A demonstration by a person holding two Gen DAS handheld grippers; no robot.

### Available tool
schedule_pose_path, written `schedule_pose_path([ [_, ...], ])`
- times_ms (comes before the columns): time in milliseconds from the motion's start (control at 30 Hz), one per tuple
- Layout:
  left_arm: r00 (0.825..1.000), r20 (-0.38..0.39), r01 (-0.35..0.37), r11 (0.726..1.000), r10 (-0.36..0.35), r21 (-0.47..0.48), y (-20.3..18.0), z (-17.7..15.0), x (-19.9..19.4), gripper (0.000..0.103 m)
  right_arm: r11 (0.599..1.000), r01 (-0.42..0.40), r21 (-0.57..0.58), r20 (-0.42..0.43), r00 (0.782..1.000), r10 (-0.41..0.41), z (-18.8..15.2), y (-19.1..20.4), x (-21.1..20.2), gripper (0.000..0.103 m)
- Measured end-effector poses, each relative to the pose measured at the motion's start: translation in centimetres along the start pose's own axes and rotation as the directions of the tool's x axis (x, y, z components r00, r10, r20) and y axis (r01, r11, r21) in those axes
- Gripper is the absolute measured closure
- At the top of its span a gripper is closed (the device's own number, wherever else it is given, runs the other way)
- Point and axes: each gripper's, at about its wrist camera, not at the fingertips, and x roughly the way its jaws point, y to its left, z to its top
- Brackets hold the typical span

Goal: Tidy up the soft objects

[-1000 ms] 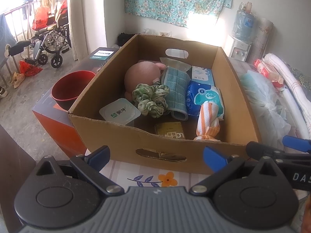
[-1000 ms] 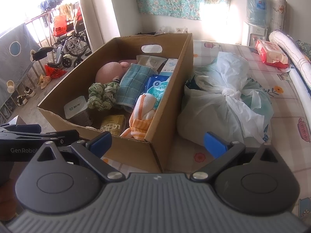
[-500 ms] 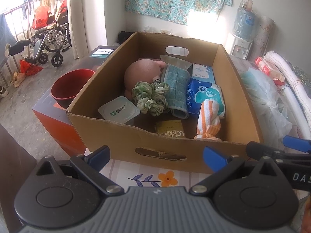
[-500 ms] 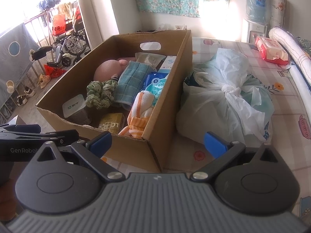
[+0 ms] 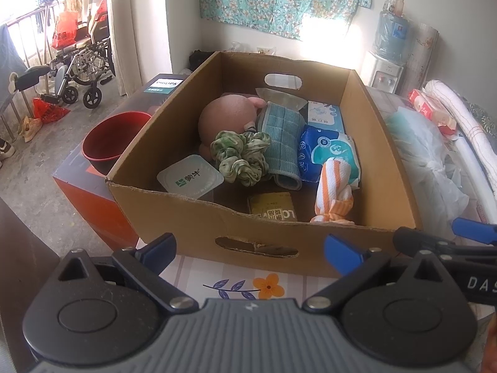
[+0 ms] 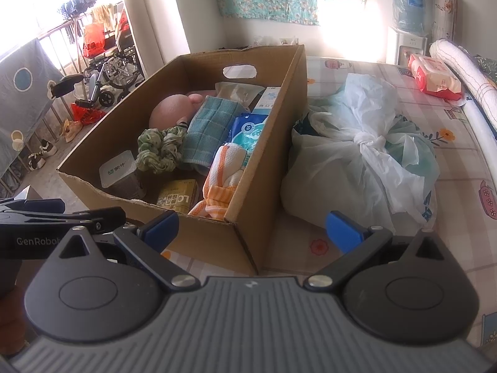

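Note:
An open cardboard box (image 5: 186, 217) (image 6: 273, 130) stands on a flowered tablecloth. Inside lie a pink plush toy (image 5: 226, 118), a green scrunchie (image 5: 239, 155) (image 6: 158, 149), a folded teal cloth (image 5: 282, 136) (image 6: 208, 127), an orange-striped towel (image 5: 334, 192) (image 6: 223, 180), a blue wipes pack (image 5: 326, 152) and a white lidded tub (image 5: 189, 178). My left gripper (image 5: 251, 250) is open and empty in front of the box. My right gripper (image 6: 251, 225) is open and empty at the box's near right corner.
A tied white plastic bag (image 6: 360, 152) lies right of the box, with a red tissue pack (image 6: 435, 74) and a rolled mat (image 6: 462, 65) beyond. A red bowl (image 5: 111, 140) sits on an orange box (image 5: 90, 199) left. A wheelchair (image 5: 80, 68) stands far left.
Both grippers have drawn back slightly and risen; the box looks a little farther away. Nothing in the box has moved.

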Motion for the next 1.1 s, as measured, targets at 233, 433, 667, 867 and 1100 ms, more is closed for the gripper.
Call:
schedule_pose_path([
  [233, 1.0, -0.005, -0.001, 1.0, 0.001, 0.0, -0.08, -0.04, 0.03, 0.001, 1.0, 0.0, 0.003, -0.003, 1.0, 0.0, -0.01, -0.1, 0.08, 0.001],
  [433, 1.0, -0.006, -0.002, 1.0, 0.002, 0.0, -0.06, 0.01, 0.07, 0.001, 1.0, 0.0, 0.003, -0.003, 1.0, 0.0, 0.0, -0.08, 0.11, 0.001],
  [667, 1.0, -0.009, -0.001, 1.0, 0.001, -0.002, 0.02, -0.05, 0.11, 0.001, 1.0, 0.0, 0.003, -0.004, 1.0, 0.0, -0.03, -0.1, 0.14, 0.001],
  [867, 1.0, -0.01, -0.001, 1.0, 0.001, -0.002, 0.06, -0.04, 0.11, 0.001, 1.0, -0.001, 0.004, -0.007, 1.0, 0.001, -0.12, -0.12, 0.23, 0.001],
  [1100, 1.0, -0.01, -0.003, 1.0, 0.003, -0.003, 0.1, -0.14, 0.21, 0.001, 1.0, -0.001, 0.005, -0.008, 1.0, 0.001, -0.22, -0.1, 0.3, 0.001],
])
